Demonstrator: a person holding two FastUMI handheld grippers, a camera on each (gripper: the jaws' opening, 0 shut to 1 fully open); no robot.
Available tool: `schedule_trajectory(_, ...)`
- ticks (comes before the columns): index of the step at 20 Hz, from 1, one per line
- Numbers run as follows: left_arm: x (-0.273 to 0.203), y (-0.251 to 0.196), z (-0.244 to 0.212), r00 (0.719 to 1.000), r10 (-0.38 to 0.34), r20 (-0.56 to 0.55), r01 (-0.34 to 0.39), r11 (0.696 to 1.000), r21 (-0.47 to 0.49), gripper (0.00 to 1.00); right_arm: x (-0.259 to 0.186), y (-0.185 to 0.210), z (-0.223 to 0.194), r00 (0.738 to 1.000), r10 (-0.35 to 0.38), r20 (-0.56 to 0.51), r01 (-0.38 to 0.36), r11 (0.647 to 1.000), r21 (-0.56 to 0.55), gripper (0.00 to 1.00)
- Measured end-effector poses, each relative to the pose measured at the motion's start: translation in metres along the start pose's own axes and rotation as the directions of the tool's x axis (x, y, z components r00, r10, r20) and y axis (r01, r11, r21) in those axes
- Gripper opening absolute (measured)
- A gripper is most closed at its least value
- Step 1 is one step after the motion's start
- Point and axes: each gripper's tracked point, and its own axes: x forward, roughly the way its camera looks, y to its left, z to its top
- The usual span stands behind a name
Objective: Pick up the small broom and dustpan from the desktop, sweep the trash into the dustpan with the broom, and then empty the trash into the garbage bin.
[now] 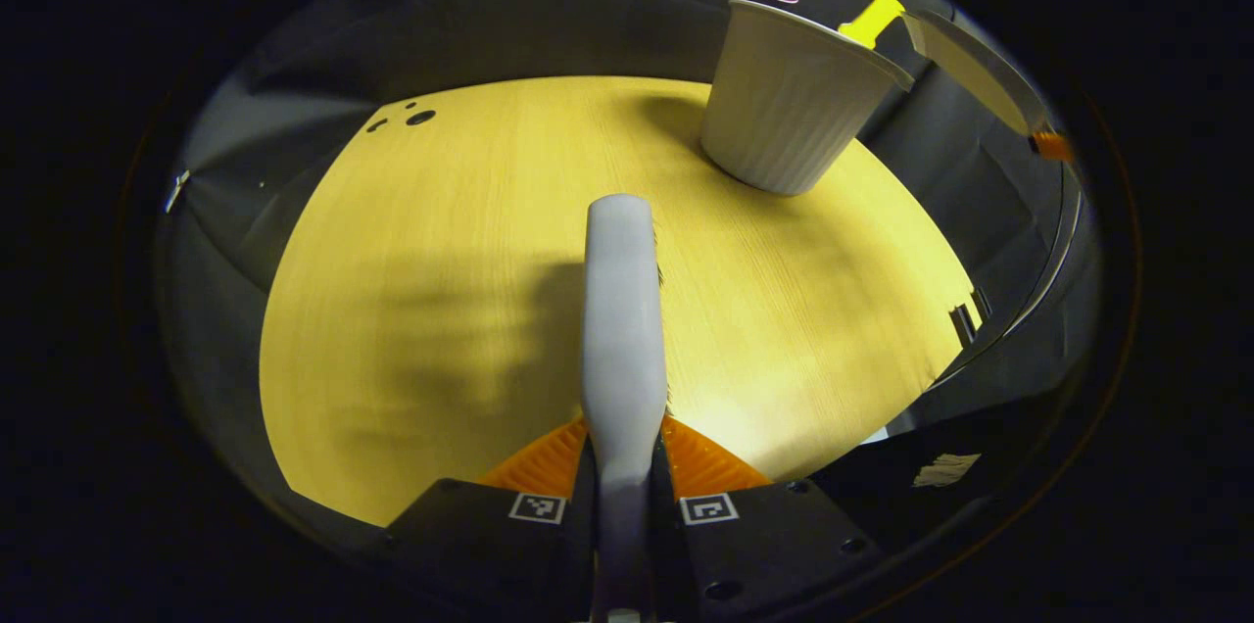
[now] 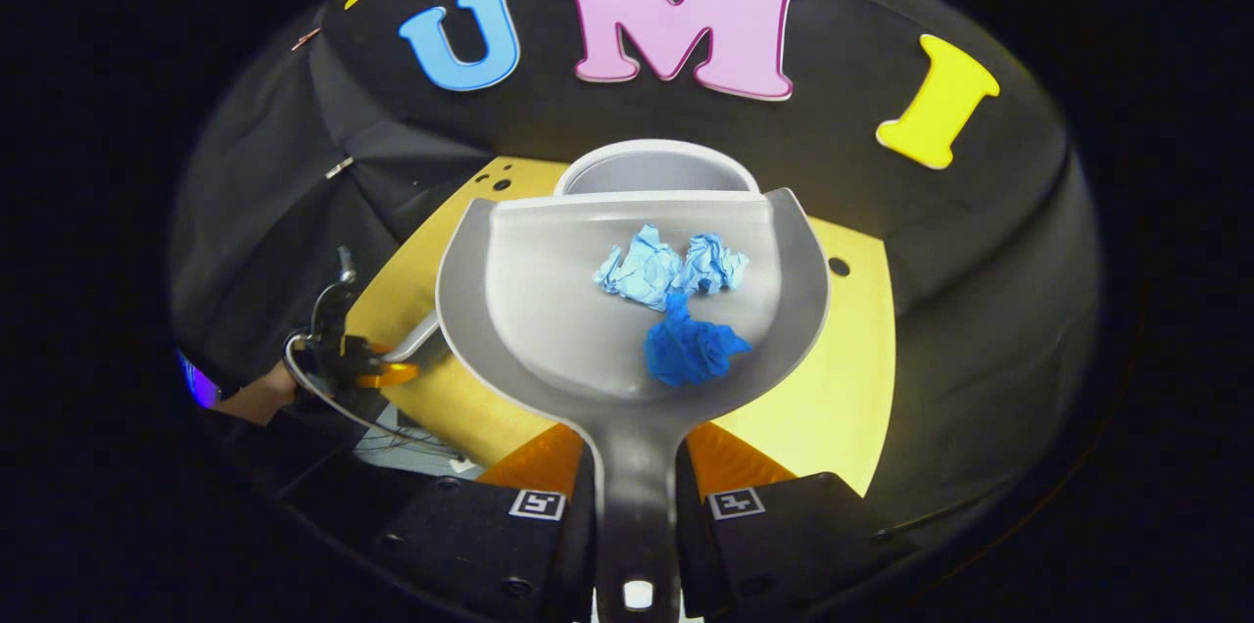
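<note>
— While the left gripper (image 1: 624, 496) looks out over the desktop (image 1: 441, 310), what sits between its fingers?

— The broom (image 1: 622, 329): its pale handle runs straight up the left gripper view, and both fingers press against it from either side, so the grip is closed on the handle.

— And the garbage bin (image 1: 789, 104)?

— A pale ribbed tub standing near the far right edge of the wooden desktop, upright as far as the fisheye lets one judge. Just beyond it, at the right, the edge of the dustpan (image 1: 970, 65) shows, raised beside the bin's rim.

— What about the right gripper (image 2: 635, 505)?

— Its fingers pinch the dustpan's handle from both sides. In the right gripper view the pan's lip points at the bin's open mouth, which shows just past the pan's front edge.

— Is the trash in the pan?

— Yes. Two light blue paper wads (image 2: 669, 267) lie touching each other near the middle, and a dark blue wad (image 2: 691, 349) lies just beside them, nearer the handle.

— Anything else?

— At the left of that view, off the near left corner of the desktop, a person's hand (image 2: 260, 398) holds the left gripper.
</note>
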Motion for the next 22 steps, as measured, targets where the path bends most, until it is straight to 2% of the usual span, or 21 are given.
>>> schedule_trajectory(3,-0.004,0.013,0.005,0.999,0.043,0.008,-0.042,0.998,-0.050,0.28,0.027,-0.027,0.036,0.999,-0.023,0.031,0.023,1.000,-0.001,0.38)
schedule_trajectory(4,-0.006,0.015,0.007,0.998,0.059,0.012,-0.057,0.995,-0.078,0.31,0.036,-0.034,0.045,0.999,-0.026,0.038,0.026,1.000,0.002,0.38)
schedule_trajectory(5,-0.007,0.017,0.009,0.997,0.071,0.016,-0.069,0.992,-0.107,0.28,0.047,-0.041,0.052,0.999,-0.033,0.041,0.034,0.999,-0.003,0.38)
schedule_trajectory(6,-0.009,0.019,0.011,0.996,0.085,0.022,-0.081,0.987,-0.141,0.31,0.059,-0.049,0.059,0.998,-0.045,0.044,0.046,0.999,-0.013,0.38)
schedule_trajectory(7,-0.010,0.019,0.014,0.995,0.095,0.031,-0.088,0.980,-0.181,0.28,0.064,-0.056,0.061,0.997,-0.061,0.049,0.063,0.998,-0.032,0.38)
schedule_trajectory(9,-0.014,0.015,0.012,0.994,0.103,0.041,-0.089,0.959,-0.270,0.28,0.094,-0.072,0.076,0.993,-0.103,0.060,0.107,0.992,-0.068,0.38)
schedule_trajectory(11,-0.013,0.016,0.009,0.992,0.120,0.028,-0.106,0.943,-0.315,0.25,0.114,-0.081,0.084,0.988,-0.132,0.078,0.140,0.985,-0.100,0.38)
schedule_trajectory(12,-0.013,0.017,0.007,0.990,0.137,0.019,-0.124,0.939,-0.321,0.31,0.118,-0.087,0.086,0.982,-0.164,0.094,0.176,0.975,-0.137,0.38)
schedule_trajectory(14,-0.022,0.024,-0.005,0.986,0.169,0.002,-0.158,0.927,-0.341,0.28,0.123,-0.101,0.091,0.962,-0.233,0.145,0.263,0.932,-0.251,0.38)
schedule_trajectory(18,-0.030,0.029,-0.021,0.980,0.197,-0.025,-0.190,0.892,-0.410,0.28,0.137,-0.106,0.099,0.929,-0.293,0.227,0.360,0.859,-0.364,0.38)
schedule_trajectory(19,-0.031,0.030,-0.023,0.978,0.207,-0.031,-0.201,0.886,-0.419,0.31,0.138,-0.107,0.101,0.921,-0.298,0.251,0.377,0.845,-0.378,0.38)
schedule_trajectory(20,-0.033,0.029,-0.028,0.976,0.216,-0.035,-0.210,0.880,-0.425,0.28,0.139,-0.110,0.103,0.913,-0.304,0.271,0.393,0.832,-0.391,0.38)
schedule_trajectory(22,-0.034,0.030,-0.030,0.973,0.227,-0.042,-0.223,0.873,-0.434,0.28,0.135,-0.111,0.101,0.896,-0.319,0.308,0.429,0.797,-0.425,0.38)
